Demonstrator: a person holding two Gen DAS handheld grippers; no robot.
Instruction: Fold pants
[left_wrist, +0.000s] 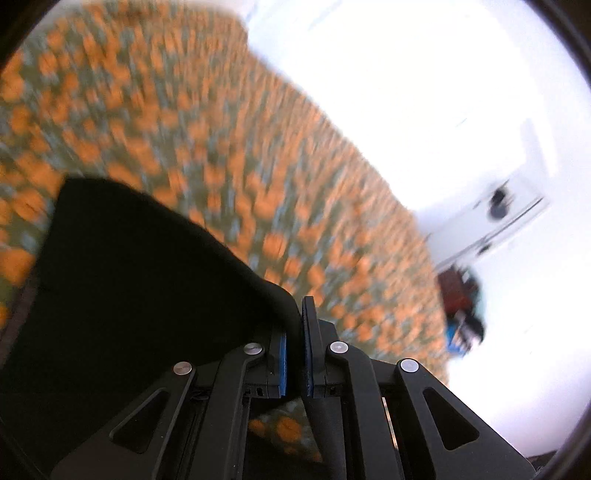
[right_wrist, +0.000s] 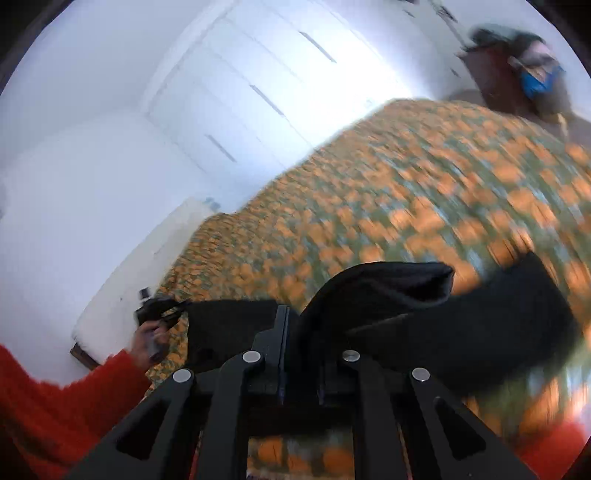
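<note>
Pinching soft black pants in both: left hand-held gripper, right hand-held gripper, above orange-flowered bedspread.

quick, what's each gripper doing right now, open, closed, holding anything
left gripper: closed on an edge of the black pants
right gripper: closed on the black pants too

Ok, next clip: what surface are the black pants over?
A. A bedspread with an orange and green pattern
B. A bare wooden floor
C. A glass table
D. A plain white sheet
A: both wrist views show the black pants lifted over a bedspread patterned in orange and green, with white walls and cupboards behind it.
</note>
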